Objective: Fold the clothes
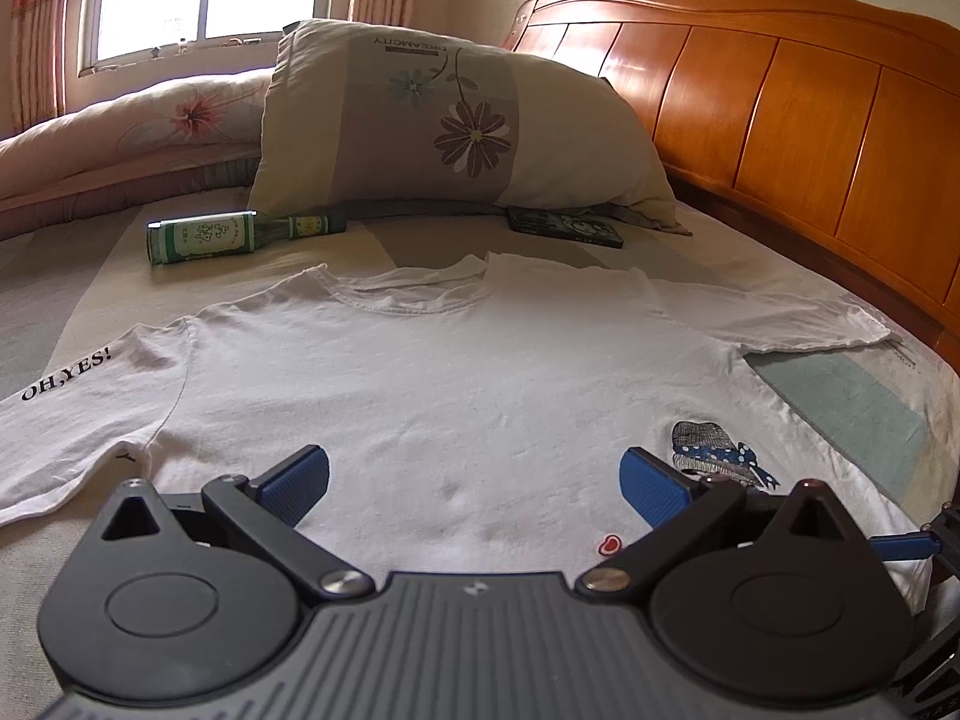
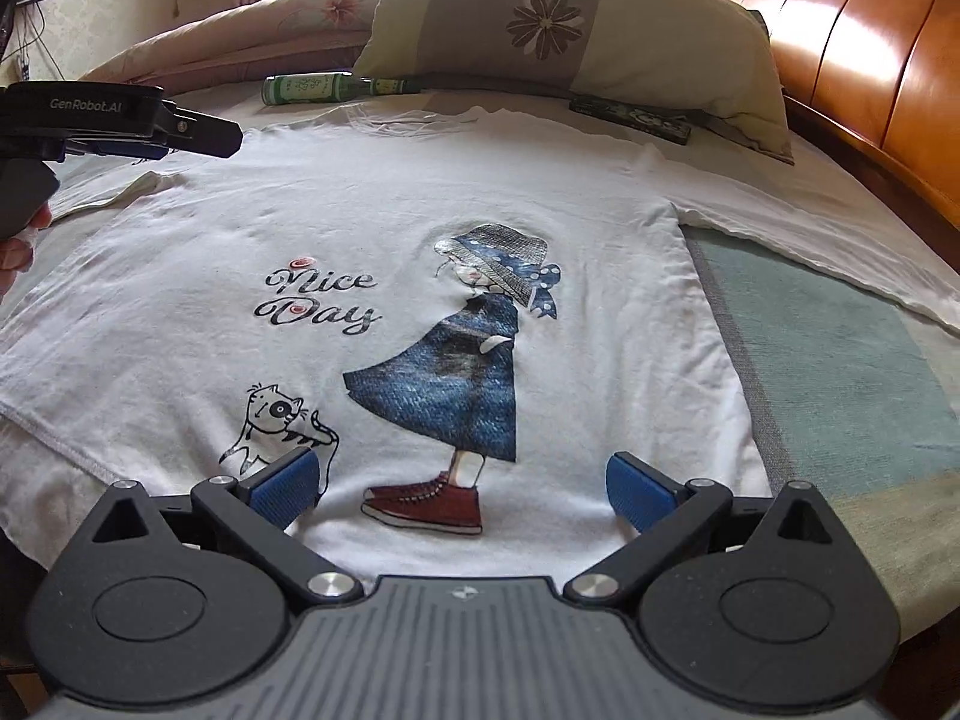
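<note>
T-shirt (image 2: 420, 228) lies flat on bed (image 2: 840, 360), collar toward pillow (image 2: 570, 24). Left hand-held gripper (image 1: 474, 483) and right hand-held gripper (image 2: 462, 486) hover above it, jaws spread, empty.

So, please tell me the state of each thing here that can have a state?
T-shirt: spread flat on the bed, print up, not yet folded.
Left gripper: jaws open, holding nothing.
Right gripper: jaws open, holding nothing.
Green bottle: lying on its side.
Pillow: leaning against the headboard.
</note>
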